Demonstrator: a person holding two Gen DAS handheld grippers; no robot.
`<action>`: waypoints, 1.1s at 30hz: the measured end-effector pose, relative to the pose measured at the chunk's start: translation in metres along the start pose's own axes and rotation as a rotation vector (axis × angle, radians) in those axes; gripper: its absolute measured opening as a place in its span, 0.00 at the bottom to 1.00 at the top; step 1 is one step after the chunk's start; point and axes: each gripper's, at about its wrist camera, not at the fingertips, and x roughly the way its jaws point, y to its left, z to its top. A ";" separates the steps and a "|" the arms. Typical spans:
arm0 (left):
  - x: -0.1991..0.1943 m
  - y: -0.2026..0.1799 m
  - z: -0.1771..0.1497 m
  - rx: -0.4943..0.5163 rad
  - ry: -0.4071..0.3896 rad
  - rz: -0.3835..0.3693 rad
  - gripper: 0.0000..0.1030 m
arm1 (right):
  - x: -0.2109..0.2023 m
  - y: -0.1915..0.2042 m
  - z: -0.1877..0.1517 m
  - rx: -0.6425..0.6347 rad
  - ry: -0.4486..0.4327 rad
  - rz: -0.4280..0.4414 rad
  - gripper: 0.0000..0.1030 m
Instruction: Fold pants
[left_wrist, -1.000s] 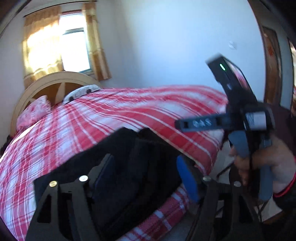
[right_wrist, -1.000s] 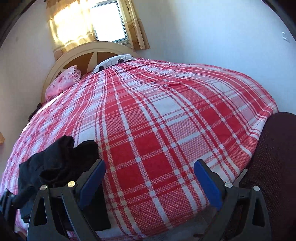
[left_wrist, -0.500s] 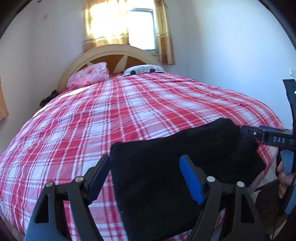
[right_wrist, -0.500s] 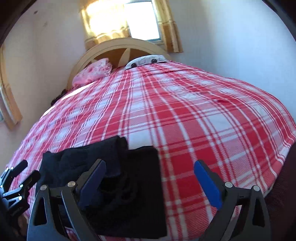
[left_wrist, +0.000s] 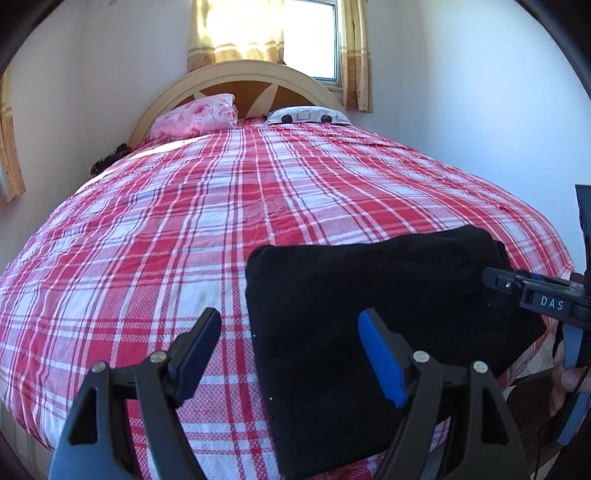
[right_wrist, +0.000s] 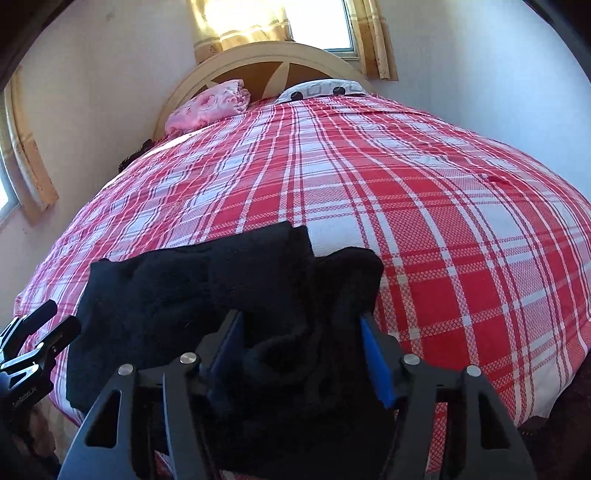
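Note:
The black pants (left_wrist: 369, 302) lie folded in a thick bundle at the near edge of the bed. My left gripper (left_wrist: 291, 354) is open and empty, its right finger over the bundle's left edge. The right gripper's tool (left_wrist: 535, 295) shows at the bundle's right end in the left wrist view. In the right wrist view the pants (right_wrist: 177, 291) spread to the left, and my right gripper (right_wrist: 299, 354) has its jaws partly closed around a bunched fold of the black cloth.
The bed (left_wrist: 184, 221) has a red and white plaid cover. A pink pillow (left_wrist: 195, 118) and a white patterned pillow (left_wrist: 306, 115) lie by the wooden headboard (left_wrist: 236, 77). White walls and a curtained window (left_wrist: 310, 37) stand behind.
Both grippers have swung to face the bed head. The pants have settled into a flat bundle. My right gripper has closed in from wide open onto the bunched cloth.

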 end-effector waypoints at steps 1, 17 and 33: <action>-0.001 0.000 0.000 0.002 -0.002 0.002 0.77 | 0.001 -0.002 0.000 0.012 0.003 0.009 0.62; -0.002 0.001 -0.001 -0.008 0.009 0.021 0.77 | -0.010 -0.011 0.001 0.024 -0.016 0.049 0.30; -0.003 0.003 0.000 -0.009 0.006 0.019 0.77 | -0.040 -0.016 -0.006 0.040 -0.081 0.103 0.26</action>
